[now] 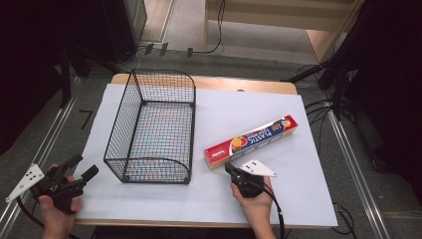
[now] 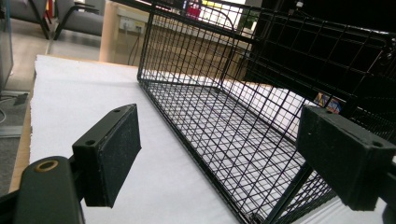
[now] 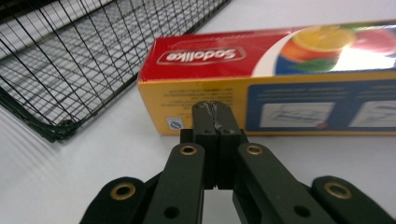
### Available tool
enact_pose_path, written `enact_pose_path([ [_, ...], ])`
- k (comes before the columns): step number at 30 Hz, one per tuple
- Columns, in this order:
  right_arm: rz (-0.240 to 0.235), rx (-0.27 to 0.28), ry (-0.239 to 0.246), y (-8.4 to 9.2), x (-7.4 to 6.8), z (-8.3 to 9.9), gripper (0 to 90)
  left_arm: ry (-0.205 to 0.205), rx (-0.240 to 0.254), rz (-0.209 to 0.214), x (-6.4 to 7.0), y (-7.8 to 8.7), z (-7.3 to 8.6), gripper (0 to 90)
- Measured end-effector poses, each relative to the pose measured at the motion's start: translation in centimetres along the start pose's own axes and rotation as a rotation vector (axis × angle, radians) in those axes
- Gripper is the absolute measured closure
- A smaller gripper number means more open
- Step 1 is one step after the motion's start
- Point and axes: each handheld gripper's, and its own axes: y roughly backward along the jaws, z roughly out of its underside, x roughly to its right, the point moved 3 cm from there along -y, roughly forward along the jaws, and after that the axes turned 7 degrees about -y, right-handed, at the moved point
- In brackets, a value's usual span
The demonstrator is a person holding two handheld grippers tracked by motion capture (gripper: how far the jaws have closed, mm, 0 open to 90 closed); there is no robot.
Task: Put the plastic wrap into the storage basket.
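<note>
Beside wire basket (image 1: 152, 130): wrap box (image 1: 251, 141); right tongs (image 3: 213, 112) closed, left tongs (image 2: 224, 154) open.

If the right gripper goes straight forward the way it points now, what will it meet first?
Most likely the yellow long side of the red and yellow plastic wrap box, near its red end. The shut right gripper points straight at it, seemingly just short of touching.

Black tongs (image 3: 214, 108) with brass rivets, grey three-cornered plates, trailing black cables.
</note>
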Motion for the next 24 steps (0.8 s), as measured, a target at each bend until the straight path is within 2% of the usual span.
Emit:
enact_pose_path([
  [1, 0.005, -0.006, 0.014, -0.2, -0.3, 0.0, 90.0, -0.001, -0.001, 0.001, 0.0, 0.0, 0.0, 14.1],
  [5, 0.000, -0.031, 0.014, -1.1, -1.0, -0.2, 90.0, -0.001, -0.002, 0.000, 0.0, 0.0, 0.0, 14.1],
  [15, 0.014, -0.044, 0.002, -3.0, -1.3, -1.2, 90.0, -0.006, -0.005, 0.000, 0.1, -0.1, 0.0, 14.2],
  [20, 0.053, -0.051, -0.005, -4.6, -1.1, -2.1, 90.0, -0.003, -0.003, -0.001, 0.1, 0.0, 0.0, 14.1],
  [24, 0.087, -0.054, -0.012, -5.7, -0.5, -2.8, 90.0, -0.002, -0.002, 0.000, 0.0, 0.0, 0.0, 14.1],
])
